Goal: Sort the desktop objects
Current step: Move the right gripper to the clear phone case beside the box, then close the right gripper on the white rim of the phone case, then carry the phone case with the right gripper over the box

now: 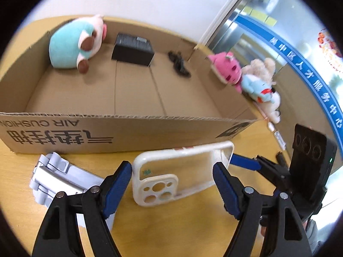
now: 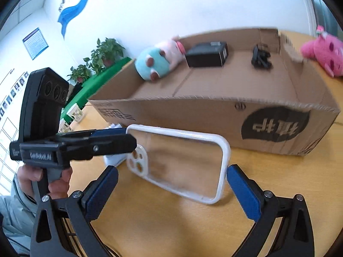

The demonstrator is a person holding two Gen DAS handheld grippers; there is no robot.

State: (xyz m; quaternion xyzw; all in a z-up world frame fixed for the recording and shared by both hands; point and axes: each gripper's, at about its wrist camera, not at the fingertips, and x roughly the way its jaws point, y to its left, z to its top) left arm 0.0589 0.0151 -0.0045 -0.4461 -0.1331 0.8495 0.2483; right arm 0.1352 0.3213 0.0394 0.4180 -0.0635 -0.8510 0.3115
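Note:
A white-rimmed clear phone case is tilted up off the wooden desk, just in front of the cardboard box. My left gripper has both blue pads against the case, camera cut-out end nearest, and is shut on it. In the right wrist view the left gripper meets the case at its upper left corner. My right gripper stands open around the case, its right pad close to the case's end and a gap showing at the left pad.
Inside the box lie a teal plush, a black carton and a small black cable. Pink and blue plush toys are piled right of the box. A grey folding stand lies at the left.

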